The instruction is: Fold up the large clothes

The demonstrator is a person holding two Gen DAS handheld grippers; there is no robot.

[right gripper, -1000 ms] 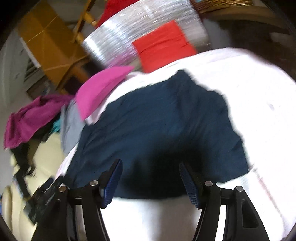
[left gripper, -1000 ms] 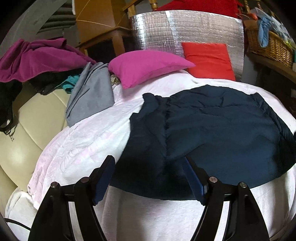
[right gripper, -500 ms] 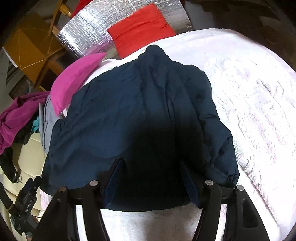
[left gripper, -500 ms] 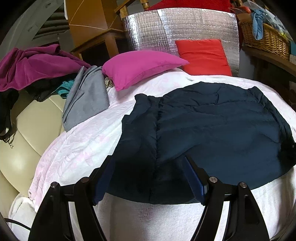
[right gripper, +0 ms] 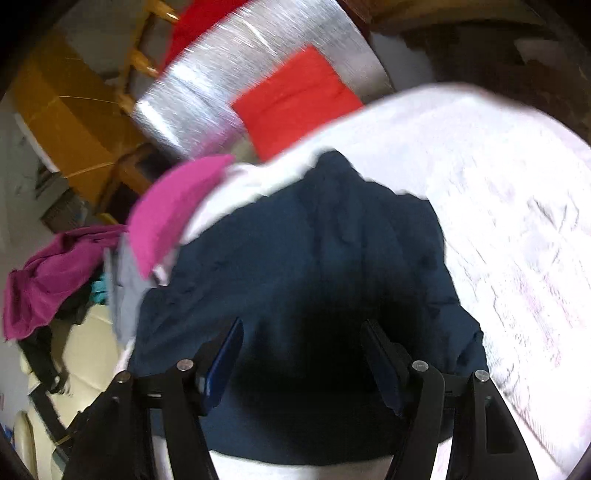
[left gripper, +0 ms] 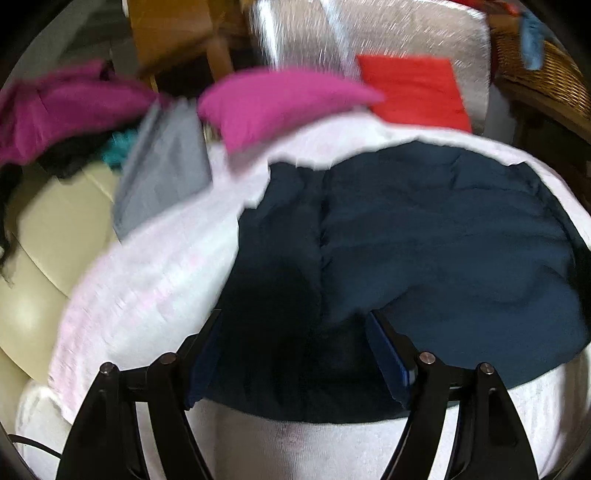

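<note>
A large dark navy quilted garment (left gripper: 424, 243) lies spread flat on a white blanket (left gripper: 155, 273); it also shows in the right wrist view (right gripper: 295, 266). My left gripper (left gripper: 293, 321) is open and empty, its jaws wide apart over the garment's near left edge. My right gripper (right gripper: 301, 328) is open and empty, hovering over the garment's near right part. Both views are motion-blurred.
A magenta pillow (left gripper: 280, 103) and a red cushion (left gripper: 413, 92) lean at the back against a silver foil panel (left gripper: 369, 33). A grey cloth (left gripper: 162, 166) and a purple garment (left gripper: 62, 107) lie at the left on a cream sofa (left gripper: 44, 229). A wicker basket (left gripper: 550, 70) stands at the right.
Both grippers stayed open. The left view has tilted and moved closer over the garment's left edge. The right view has swung and pulled back slightly, showing more white blanket.
</note>
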